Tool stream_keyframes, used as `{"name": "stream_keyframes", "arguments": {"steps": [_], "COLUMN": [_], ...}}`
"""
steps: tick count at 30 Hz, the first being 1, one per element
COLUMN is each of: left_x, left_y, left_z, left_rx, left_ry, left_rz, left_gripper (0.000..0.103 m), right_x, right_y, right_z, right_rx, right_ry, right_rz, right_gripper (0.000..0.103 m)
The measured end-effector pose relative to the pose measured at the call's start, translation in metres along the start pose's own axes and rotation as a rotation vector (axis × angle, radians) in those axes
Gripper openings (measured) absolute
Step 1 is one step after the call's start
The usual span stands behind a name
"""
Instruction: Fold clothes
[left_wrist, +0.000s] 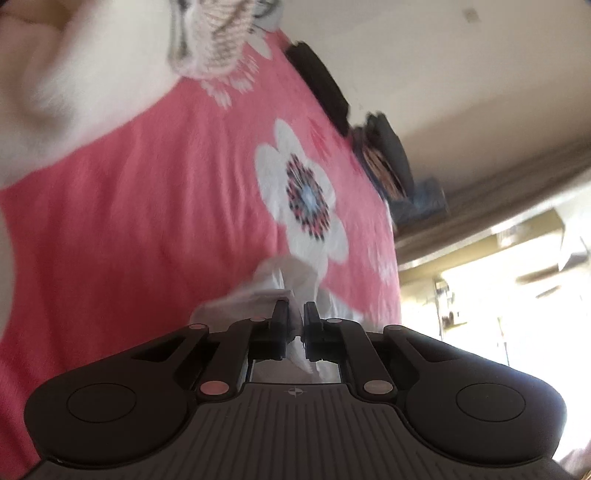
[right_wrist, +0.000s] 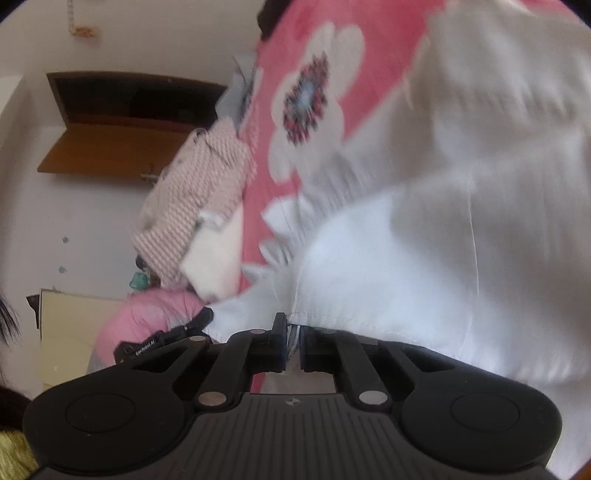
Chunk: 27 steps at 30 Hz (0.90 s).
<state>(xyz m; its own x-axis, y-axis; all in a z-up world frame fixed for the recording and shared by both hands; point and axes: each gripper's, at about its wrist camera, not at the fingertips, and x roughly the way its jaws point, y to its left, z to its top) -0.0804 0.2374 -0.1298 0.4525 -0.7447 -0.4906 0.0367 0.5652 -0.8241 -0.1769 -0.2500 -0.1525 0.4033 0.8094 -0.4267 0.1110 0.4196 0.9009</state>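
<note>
A white garment (right_wrist: 424, 229) lies on a pink bedspread with white flowers (left_wrist: 147, 221). In the right wrist view it fills the right half of the picture, with a frilled edge on its left side. My right gripper (right_wrist: 293, 334) is shut on its hemmed lower edge, and white cloth shows between the black fingers. In the left wrist view my left gripper (left_wrist: 295, 317) is shut on a bunched white corner of the garment (left_wrist: 280, 284). The rest of the white garment (left_wrist: 74, 74), with a beige embroidered patch (left_wrist: 214, 33), lies at the upper left.
Dark folded clothes (left_wrist: 321, 85) and a striped item (left_wrist: 384, 162) sit along the bed's far edge in the left wrist view. A pink-and-white striped garment (right_wrist: 195, 199), a white one and a pink bundle (right_wrist: 147, 317) lie at the bed's left edge. A brown wall shelf (right_wrist: 122, 122) hangs beyond.
</note>
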Motion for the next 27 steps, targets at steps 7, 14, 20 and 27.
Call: {"name": "stream_keyframes", "arguments": {"steps": [7, 14, 20, 27], "left_x": [0.014, 0.001, 0.004, 0.045], "left_y": [0.008, 0.007, -0.016, -0.055], "left_z": [0.021, 0.026, 0.014, -0.018], "left_rx": [-0.104, -0.068, 0.135, 0.356], "left_ry": [-0.134, -0.198, -0.158, 0.018], "left_rz": [-0.015, 0.012, 0.057, -0.019], "left_gripper": [0.042, 0.047, 0.047, 0.047], "right_x": [0.006, 0.007, -0.018, -0.08], "right_y": [-0.016, -0.017, 0.004, 0.036], "right_z": [0.05, 0.059, 0.048, 0.032], "right_rx": [0.134, 0.15, 0.039, -0.113], "right_ry": [-0.117, -0.17, -0.224, -0.309], "right_rz": [0.059, 0.104, 0.061, -0.072], "right_gripper": [0.033, 0.045, 0.045, 0.045]}}
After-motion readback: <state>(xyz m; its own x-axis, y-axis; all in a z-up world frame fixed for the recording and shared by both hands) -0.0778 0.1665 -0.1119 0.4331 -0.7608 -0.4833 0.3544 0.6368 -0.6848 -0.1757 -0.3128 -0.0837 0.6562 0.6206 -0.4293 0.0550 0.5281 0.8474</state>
